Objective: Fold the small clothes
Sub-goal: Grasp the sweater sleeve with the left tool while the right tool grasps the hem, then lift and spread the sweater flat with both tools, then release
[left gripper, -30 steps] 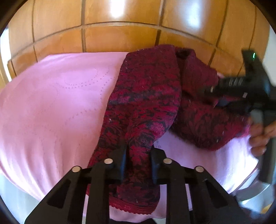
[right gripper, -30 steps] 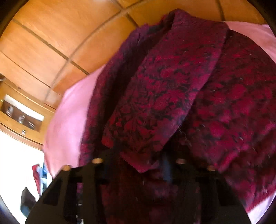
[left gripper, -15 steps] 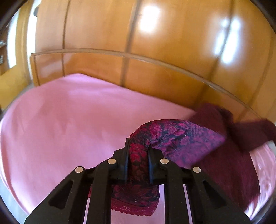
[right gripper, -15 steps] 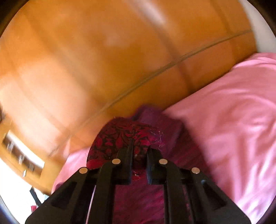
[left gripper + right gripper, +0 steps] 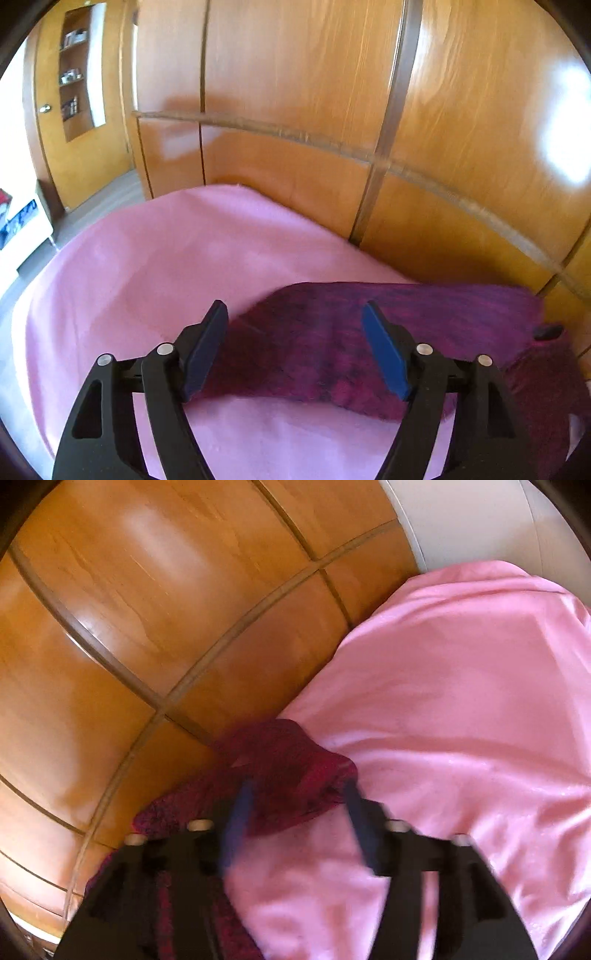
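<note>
Crimson patterned garment (image 5: 388, 339), released a moment ago, lies on pink bedspread (image 5: 147, 277) beyond and below the just-opened, empty jaws of left gripper (image 5: 295, 347) and right gripper (image 5: 295, 812); fold laid, smoothing likely next.

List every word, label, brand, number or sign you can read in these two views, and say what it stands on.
None can be read.
Items on the wall shelves: too small and blurred.
Dark red garment, pink cover, wooden panels: no lettering shows.
</note>
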A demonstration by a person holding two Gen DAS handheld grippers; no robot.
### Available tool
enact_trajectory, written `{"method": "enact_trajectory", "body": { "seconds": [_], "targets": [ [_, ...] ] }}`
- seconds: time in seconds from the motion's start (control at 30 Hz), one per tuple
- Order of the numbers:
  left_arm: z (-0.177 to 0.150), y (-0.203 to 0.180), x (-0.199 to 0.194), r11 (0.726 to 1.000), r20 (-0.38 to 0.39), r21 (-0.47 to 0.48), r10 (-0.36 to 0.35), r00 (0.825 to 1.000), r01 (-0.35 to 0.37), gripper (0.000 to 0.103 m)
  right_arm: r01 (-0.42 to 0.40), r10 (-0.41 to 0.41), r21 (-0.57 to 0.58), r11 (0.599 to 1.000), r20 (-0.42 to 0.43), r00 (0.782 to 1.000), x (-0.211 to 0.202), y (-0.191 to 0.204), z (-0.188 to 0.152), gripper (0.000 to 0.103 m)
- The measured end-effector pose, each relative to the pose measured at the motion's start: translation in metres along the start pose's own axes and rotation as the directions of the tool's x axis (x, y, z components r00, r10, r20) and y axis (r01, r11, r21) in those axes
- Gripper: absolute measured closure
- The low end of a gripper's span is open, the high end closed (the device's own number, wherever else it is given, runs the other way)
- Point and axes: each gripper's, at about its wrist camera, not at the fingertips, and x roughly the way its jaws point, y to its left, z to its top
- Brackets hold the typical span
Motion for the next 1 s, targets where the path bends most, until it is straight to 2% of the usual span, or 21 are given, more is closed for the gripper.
{"method": "enact_trajectory", "body": {
  "seconds": [0.03,0.1,0.13,0.2,0.23,0.27,0.3,0.33,0.37,0.43,0.5,0.57,0.6,0.63,0.7,0.73,0.77,0.83,0.9,0.97,1.0],
  "targets": [
    [-0.005,0.000,-0.004,0.999,-0.008,0.003,-0.032,0.999,0.032,0.029,-0.016,0.016,-0.021,1.000,-0.020,1.000,-0.005,-0.004,0.000,0.046],
    [-0.028,0.000,-0.018,0.988,-0.043,0.002,-0.152,0.987,0.153,0.029,-0.062,0.053,-0.095,0.994,-0.092,0.994,-0.009,0.004,-0.027,0.046],
    [-0.045,0.000,-0.023,0.976,-0.066,-0.002,-0.216,0.974,0.216,0.029,-0.085,0.070,-0.120,0.989,-0.123,0.990,-0.011,0.004,-0.041,0.046],
    [-0.080,-0.004,-0.027,0.942,-0.164,-0.001,-0.331,0.929,0.336,0.029,-0.153,0.113,-0.158,0.976,-0.237,0.965,-0.010,0.009,-0.078,0.048],
    [-0.104,-0.006,-0.030,0.917,-0.221,-0.015,-0.392,0.893,0.399,0.029,-0.178,0.124,-0.171,0.969,-0.287,0.950,-0.009,0.011,-0.099,0.049],
    [-0.121,-0.008,-0.032,0.898,-0.259,-0.026,-0.430,0.865,0.439,0.029,-0.195,0.131,-0.180,0.964,-0.319,0.939,-0.008,0.011,-0.111,0.051],
    [-0.144,-0.012,-0.035,0.871,-0.314,-0.044,-0.477,0.821,0.490,0.029,-0.216,0.133,-0.197,0.956,-0.363,0.922,-0.009,0.013,-0.132,0.052],
    [-0.163,-0.014,-0.036,0.850,-0.353,-0.070,-0.511,0.784,0.522,0.029,-0.223,0.129,-0.209,0.952,-0.386,0.913,-0.007,0.013,-0.143,0.054],
    [-0.186,-0.015,-0.037,0.823,-0.395,-0.116,-0.552,0.735,0.556,0.029,-0.231,0.125,-0.219,0.948,-0.413,0.902,-0.009,0.013,-0.156,0.056],
    [-0.211,-0.018,-0.039,0.786,-0.424,-0.190,-0.606,0.673,0.589,0.029,-0.252,0.137,-0.210,0.945,-0.445,0.885,-0.010,0.011,-0.172,0.058],
    [-0.221,-0.018,-0.047,0.766,-0.386,-0.224,-0.637,0.667,0.602,0.029,-0.264,0.137,-0.213,0.941,-0.473,0.870,-0.014,0.011,-0.186,0.062],
    [-0.226,-0.021,-0.048,0.696,-0.379,-0.329,-0.716,0.586,0.638,0.029,-0.272,0.137,-0.221,0.937,-0.482,0.865,-0.014,0.008,-0.195,0.065],
    [-0.227,-0.027,-0.051,0.681,-0.377,-0.349,-0.731,0.569,0.644,0.029,-0.275,0.138,-0.223,0.935,-0.485,0.864,-0.016,0.010,-0.197,0.067],
    [-0.228,-0.034,-0.052,0.676,-0.381,-0.338,-0.734,0.562,0.654,0.030,-0.277,0.138,-0.228,0.933,-0.486,0.863,-0.010,0.007,-0.198,0.072],
    [-0.232,-0.048,-0.052,0.686,-0.415,-0.295,-0.719,0.558,0.665,0.058,-0.270,0.113,-0.267,0.925,-0.485,0.867,-0.014,0.015,-0.202,0.080],
    [-0.235,-0.057,-0.052,0.696,-0.444,-0.275,-0.704,0.554,0.664,0.078,-0.266,0.102,-0.287,0.920,-0.481,0.871,-0.015,0.020,-0.201,0.081],
    [-0.234,-0.060,-0.052,0.704,-0.453,-0.262,-0.694,0.560,0.660,0.084,-0.267,0.093,-0.315,0.911,-0.473,0.876,-0.021,0.027,-0.203,0.083],
    [-0.223,-0.061,-0.057,0.706,-0.445,-0.243,-0.690,0.570,0.665,0.087,-0.286,0.108,-0.347,0.893,-0.453,0.885,-0.034,0.037,-0.199,0.085],
    [-0.201,-0.061,-0.077,0.697,-0.418,-0.200,-0.696,0.584,0.688,0.089,-0.333,0.160,-0.364,0.870,-0.430,0.889,-0.058,0.051,-0.196,0.089],
    [-0.178,-0.053,-0.095,0.684,-0.392,-0.169,-0.708,0.588,0.710,0.090,-0.377,0.207,-0.385,0.842,-0.416,0.886,-0.083,0.062,-0.196,0.089],
    [-0.162,-0.047,-0.107,0.680,-0.377,-0.140,-0.709,0.596,0.720,0.090,-0.410,0.237,-0.404,0.818,-0.412,0.880,-0.099,0.069,-0.199,0.090]
  ]
}}
